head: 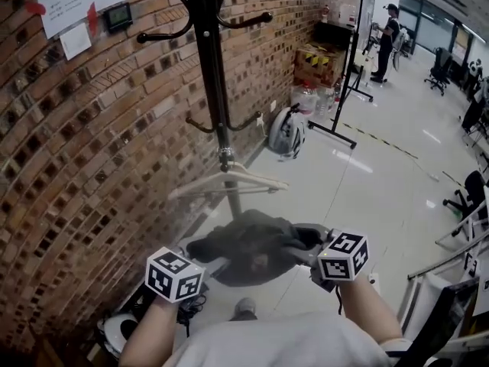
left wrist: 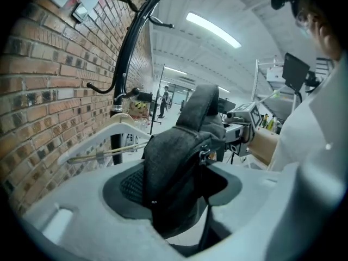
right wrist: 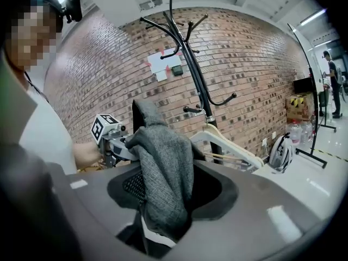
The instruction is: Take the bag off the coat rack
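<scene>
A dark grey fabric bag (head: 252,247) hangs in the air between my two grippers, in front of and below the black coat rack (head: 210,67), apart from its hooks. My left gripper (head: 205,263) is shut on the bag's left end, and its own view shows the bag (left wrist: 174,167) bunched between the jaws. My right gripper (head: 309,252) is shut on the right end. In the right gripper view the grey cloth (right wrist: 163,173) fills the gap between the jaws. A pale clothes hanger (head: 229,180) hangs empty on the rack's pole.
A brick wall (head: 92,144) with pinned papers (head: 76,2) runs along the left. A helmet-like grey object (head: 287,132), water bottles (head: 306,98) and boxes (head: 317,63) sit past the rack. A black stand (head: 344,90) and a person (head: 386,40) are farther off. Office chairs stand at the right.
</scene>
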A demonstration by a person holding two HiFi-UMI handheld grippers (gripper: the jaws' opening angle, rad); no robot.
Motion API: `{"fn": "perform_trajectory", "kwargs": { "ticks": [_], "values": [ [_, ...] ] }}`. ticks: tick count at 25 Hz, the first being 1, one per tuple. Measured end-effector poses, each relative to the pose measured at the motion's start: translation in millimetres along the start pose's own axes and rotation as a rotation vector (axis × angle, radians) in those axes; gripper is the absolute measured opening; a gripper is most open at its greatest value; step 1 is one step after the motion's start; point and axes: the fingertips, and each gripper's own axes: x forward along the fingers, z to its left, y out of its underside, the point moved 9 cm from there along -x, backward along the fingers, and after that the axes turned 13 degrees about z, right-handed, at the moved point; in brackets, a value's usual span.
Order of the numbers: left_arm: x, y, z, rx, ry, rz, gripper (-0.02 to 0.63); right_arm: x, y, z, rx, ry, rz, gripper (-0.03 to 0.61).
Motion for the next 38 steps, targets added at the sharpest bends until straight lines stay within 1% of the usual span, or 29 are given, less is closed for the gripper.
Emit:
{"fn": "perform_trajectory", "kwargs": {
  "ticks": [3, 7, 12, 14, 17, 22, 32, 38],
  "values": [
    [-9, 25, -56, -0.01, -0.001, -0.018, 0.253, -37, 33, 33, -0.007, -0.01, 0.012, 0.206],
    [-21, 61, -126, -0.031, 0.014, -0.032, 0.253, -82, 73, 82, -0.03, -0.002, 0.035, 0.206],
    [-38, 105, -210, -0.06, 0.017, -0.021, 0.255, -131, 126, 139, -0.005, -0.017, 0.068, 0.206],
    [-44, 118, -238, -0.068, 0.019, -0.014, 0.255, -149, 144, 157, 0.009, -0.021, 0.076, 0.207],
    [-52, 132, -269, -0.09, 0.026, -0.006, 0.255, -168, 161, 178, 0.024, -0.033, 0.094, 0.207],
    [-63, 156, -297, -0.13, 0.023, 0.012, 0.255, -177, 180, 203, 0.022, -0.037, 0.113, 0.207],
    [-87, 165, -318, -0.103, -0.049, 0.006, 0.255, -181, 186, 225, -0.013, -0.067, 0.069, 0.207],
    [-95, 167, -326, -0.094, -0.065, 0.01, 0.255, -185, 188, 234, -0.024, -0.074, 0.056, 0.207]
  ]
}}
